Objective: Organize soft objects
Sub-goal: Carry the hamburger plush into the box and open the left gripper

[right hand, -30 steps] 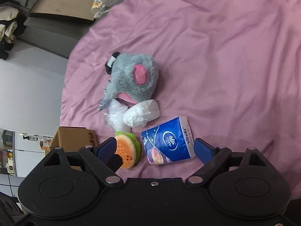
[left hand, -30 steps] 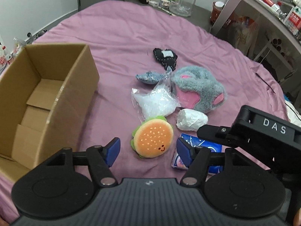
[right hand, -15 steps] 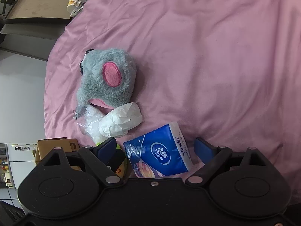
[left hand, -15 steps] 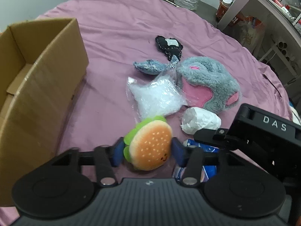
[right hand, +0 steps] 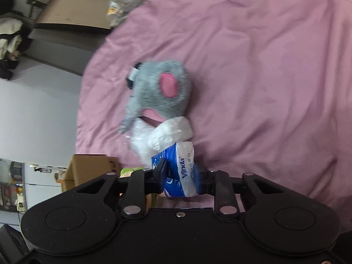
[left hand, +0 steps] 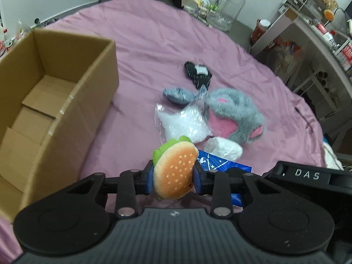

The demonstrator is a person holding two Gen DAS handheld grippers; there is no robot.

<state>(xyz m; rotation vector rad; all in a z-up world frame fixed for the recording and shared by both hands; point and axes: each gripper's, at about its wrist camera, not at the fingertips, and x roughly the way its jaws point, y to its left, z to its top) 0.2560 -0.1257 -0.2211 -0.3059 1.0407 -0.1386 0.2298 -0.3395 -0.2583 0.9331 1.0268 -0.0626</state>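
My left gripper (left hand: 173,179) is closing on a plush hamburger (left hand: 175,171); its blue pads press both sides of the bun, which sits lifted off the pink cloth. My right gripper (right hand: 181,179) is closing on a blue Vinda tissue pack (right hand: 180,169), squeezed between its pads. The same pack (left hand: 217,162) shows behind the burger in the left wrist view. Beyond lie a white wad (left hand: 224,148), a clear bag of white stuffing (left hand: 184,123), a grey and pink plush (left hand: 233,112), a small grey plush (left hand: 176,94) and a black pouch (left hand: 198,74).
An open cardboard box (left hand: 72,101) stands at the left on the pink-covered table (left hand: 143,44); its inside holds only its bottom flaps. Glass jars (left hand: 228,6) stand past the far edge. A shelf unit (left hand: 319,44) with bottles stands at the right.
Both grippers went from open to closing on things: the left took the hamburger and raised it, the right clamped the blue tissue pack. The views shifted slightly.
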